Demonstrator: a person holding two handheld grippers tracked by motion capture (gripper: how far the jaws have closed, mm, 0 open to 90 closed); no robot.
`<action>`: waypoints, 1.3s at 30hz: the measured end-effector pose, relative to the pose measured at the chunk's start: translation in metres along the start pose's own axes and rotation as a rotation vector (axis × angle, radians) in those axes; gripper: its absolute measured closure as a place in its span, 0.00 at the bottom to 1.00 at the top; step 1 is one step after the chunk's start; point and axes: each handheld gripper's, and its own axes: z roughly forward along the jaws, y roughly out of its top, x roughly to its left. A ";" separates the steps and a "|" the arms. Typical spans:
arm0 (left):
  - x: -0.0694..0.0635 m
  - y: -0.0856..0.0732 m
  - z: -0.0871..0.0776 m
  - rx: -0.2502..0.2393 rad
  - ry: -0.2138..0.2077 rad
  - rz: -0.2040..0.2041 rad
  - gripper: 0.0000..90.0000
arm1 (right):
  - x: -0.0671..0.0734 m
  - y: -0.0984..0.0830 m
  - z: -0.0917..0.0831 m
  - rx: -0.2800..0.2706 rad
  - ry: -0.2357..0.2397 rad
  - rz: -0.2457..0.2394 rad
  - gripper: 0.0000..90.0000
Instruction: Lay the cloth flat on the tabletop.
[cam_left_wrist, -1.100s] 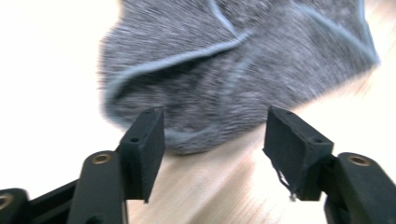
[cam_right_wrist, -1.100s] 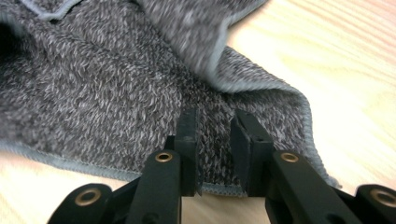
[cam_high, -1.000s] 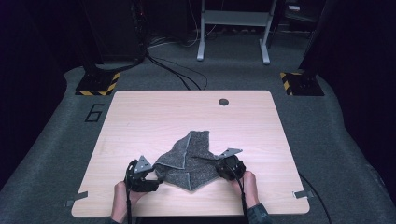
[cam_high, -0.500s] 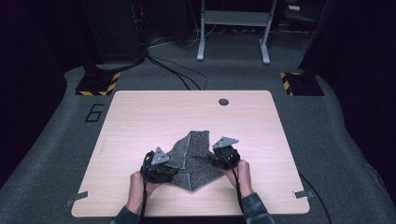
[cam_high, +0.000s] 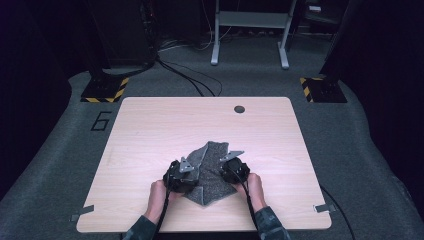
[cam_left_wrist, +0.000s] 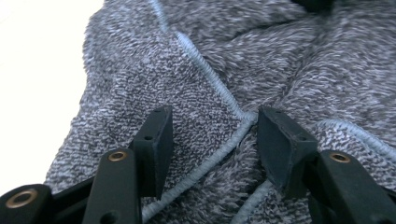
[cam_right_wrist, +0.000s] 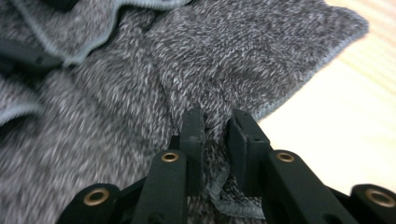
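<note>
Both hands moved inward over the towel (cam_high: 212, 175), bunched near the table (cam_high: 150, 130) front edge. Right gripper (cam_right_wrist: 215, 126) clenched on a fold. Left gripper (cam_left_wrist: 212, 135) jaws have been closing, still apart, hem corner lying between them, straight ahead.

We see two black grippers: left gripper (cam_high: 181, 176), right gripper (cam_high: 234, 169). Each has a grey triangular plate on top, brass-coloured rivets along flat-padded jaws and a black cable trailing. Sleeves (cam_high: 270, 225) are dark, patterned.
</note>
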 end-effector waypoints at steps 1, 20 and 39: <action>0.001 -0.001 0.000 0.001 -0.005 0.000 0.53 | 0.001 -0.003 -0.003 0.007 0.005 0.007 0.85; 0.002 0.013 0.002 0.001 -0.049 -0.022 0.45 | -0.066 0.037 -0.005 -0.090 -0.033 0.158 0.66; 0.012 0.006 0.006 -0.005 -0.074 -0.065 0.77 | -0.086 0.053 0.047 0.019 -0.084 0.198 0.64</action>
